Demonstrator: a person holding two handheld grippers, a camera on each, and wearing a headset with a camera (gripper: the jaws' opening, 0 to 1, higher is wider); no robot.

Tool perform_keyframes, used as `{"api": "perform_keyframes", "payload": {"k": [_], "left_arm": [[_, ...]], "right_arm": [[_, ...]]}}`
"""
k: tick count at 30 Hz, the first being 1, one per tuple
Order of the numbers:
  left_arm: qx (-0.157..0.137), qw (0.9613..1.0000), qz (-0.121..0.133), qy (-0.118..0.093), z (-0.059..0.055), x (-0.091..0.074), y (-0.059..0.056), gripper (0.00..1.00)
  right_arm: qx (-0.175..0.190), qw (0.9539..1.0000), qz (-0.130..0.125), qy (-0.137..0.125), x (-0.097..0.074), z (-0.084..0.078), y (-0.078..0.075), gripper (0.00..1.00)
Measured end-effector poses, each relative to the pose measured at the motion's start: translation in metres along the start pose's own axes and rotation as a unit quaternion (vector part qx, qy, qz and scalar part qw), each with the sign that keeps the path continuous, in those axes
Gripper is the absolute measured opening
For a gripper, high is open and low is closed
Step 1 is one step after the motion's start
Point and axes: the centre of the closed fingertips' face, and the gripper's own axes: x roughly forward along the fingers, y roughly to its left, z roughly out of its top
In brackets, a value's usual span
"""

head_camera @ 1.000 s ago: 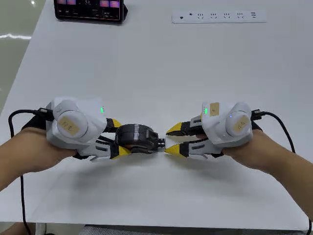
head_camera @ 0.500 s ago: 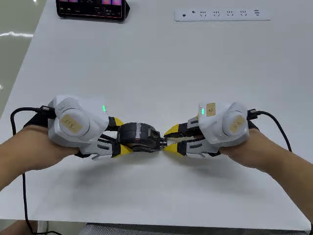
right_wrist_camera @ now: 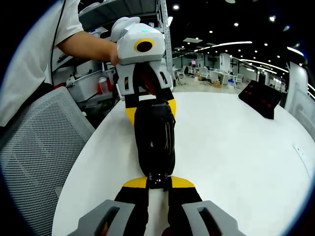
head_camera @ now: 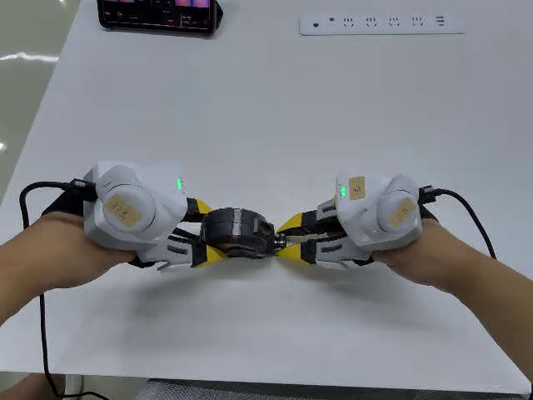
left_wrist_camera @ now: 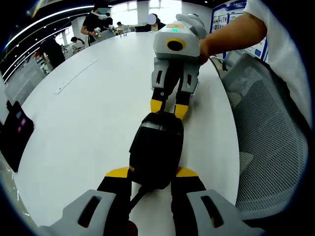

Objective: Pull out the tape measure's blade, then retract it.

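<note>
Right now the left tool (head_camera: 206, 232) is clamped across the tape (head_camera: 237, 233), one jaw on each flat side of the black case. The tape sits low at the near middle of the counter (head_camera: 266, 125); whether it rests on the surface I cannot tell. In the left gripper view the case (left_wrist_camera: 156, 147) fills the gap between that tool's (left_wrist_camera: 152, 172) yellow tips. The right tool (head_camera: 288, 237) faces it nose to nose, its jaws drawn narrow on the hook (right_wrist_camera: 158, 179) at the mouth of the case (right_wrist_camera: 154, 137), and the right gripper view shows the hook pinched between the tips of that tool (right_wrist_camera: 158, 183).

The weak point, I judge, is that pinch. The hook is small and thin, and only the very tips of the jaws bear on it, so a brisk pull could slip them off and leave the blade inside. The case is rounded and smooth. If the pull runs off its axis, the case may twist or slide in the left tool. Later, releasing the hook at full draw would let the blade whip back and jolt the case loose.
</note>
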Motion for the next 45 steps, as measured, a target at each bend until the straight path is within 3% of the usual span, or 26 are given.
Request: {"api": "perform_keyframes", "payload": {"k": [27, 45], "left_arm": [[0.015, 0.9999, -0.003, 0.005, -0.001, 0.0, 0.0, 0.25], [0.012, 0.9999, -0.003, 0.005, -0.001, 0.0, 0.0, 0.25]], "right_arm": [[-0.003, 1.0, -0.004, 0.009, -0.003, -0.002, 0.0, 0.1], [0.005, 0.9997, -0.011, 0.019, -0.023, -0.013, 0.0, 0.1]]}}
